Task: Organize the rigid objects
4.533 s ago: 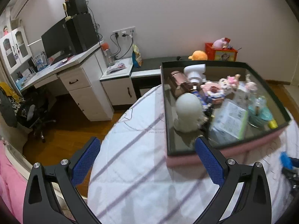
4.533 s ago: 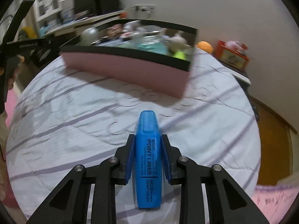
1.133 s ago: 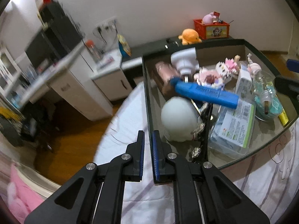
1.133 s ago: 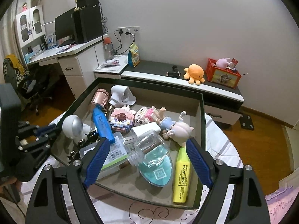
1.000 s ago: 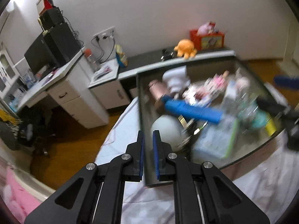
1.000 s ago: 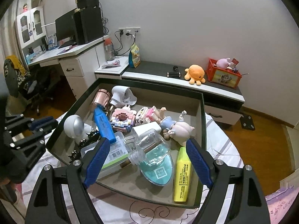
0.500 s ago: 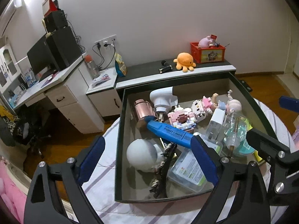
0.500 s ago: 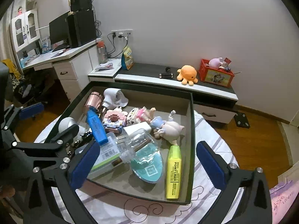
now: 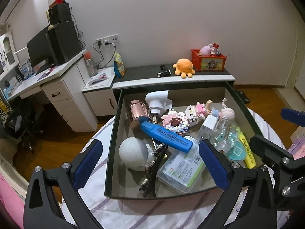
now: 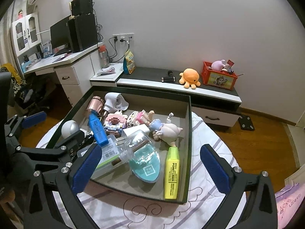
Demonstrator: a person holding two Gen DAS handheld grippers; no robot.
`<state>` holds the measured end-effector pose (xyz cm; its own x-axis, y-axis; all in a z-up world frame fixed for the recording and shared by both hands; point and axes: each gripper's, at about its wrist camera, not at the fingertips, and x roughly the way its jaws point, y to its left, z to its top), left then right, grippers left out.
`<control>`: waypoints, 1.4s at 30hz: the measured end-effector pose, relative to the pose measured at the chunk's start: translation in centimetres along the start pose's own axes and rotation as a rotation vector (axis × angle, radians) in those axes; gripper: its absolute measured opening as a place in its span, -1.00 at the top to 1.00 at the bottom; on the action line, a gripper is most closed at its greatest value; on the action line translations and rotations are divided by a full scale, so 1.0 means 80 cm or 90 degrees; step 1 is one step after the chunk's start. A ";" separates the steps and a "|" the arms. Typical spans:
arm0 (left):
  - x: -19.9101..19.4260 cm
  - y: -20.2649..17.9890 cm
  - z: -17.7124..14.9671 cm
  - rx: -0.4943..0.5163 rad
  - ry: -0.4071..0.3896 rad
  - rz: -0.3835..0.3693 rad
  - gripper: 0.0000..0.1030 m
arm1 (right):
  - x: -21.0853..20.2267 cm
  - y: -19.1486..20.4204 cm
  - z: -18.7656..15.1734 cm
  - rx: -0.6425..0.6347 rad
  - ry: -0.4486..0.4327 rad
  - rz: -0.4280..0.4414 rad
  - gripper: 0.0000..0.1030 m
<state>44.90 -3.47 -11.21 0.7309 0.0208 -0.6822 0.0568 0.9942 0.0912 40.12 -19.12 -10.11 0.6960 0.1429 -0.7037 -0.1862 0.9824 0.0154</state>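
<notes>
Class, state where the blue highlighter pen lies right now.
The blue highlighter pen lies inside the dark-rimmed box, propped across the clutter between the rose-gold cylinder and the clear plastic case.

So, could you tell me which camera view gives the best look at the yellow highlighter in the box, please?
The right wrist view: the yellow highlighter lies fully visible along the box wall, its label readable. In the left wrist view, the highlighter is partly hidden behind the right gripper and the clear bottle.
</notes>
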 end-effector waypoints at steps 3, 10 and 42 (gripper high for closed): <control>-0.023 0.001 -0.003 -0.006 -0.016 -0.005 -0.99 | -0.016 0.002 -0.002 0.001 -0.012 0.000 -1.00; -0.088 0.005 -0.012 -0.010 -0.065 0.008 -0.99 | -0.072 0.009 -0.008 0.003 -0.056 -0.006 -1.00; -0.433 0.004 -0.135 -0.013 -0.366 0.030 -0.99 | -0.384 0.074 -0.131 -0.005 -0.329 -0.025 -1.00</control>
<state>12.21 -2.69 4.61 0.9848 0.0099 -0.1734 0.0067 0.9955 0.0946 10.35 -18.98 4.18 0.9538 0.1491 -0.2608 -0.1572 0.9875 -0.0102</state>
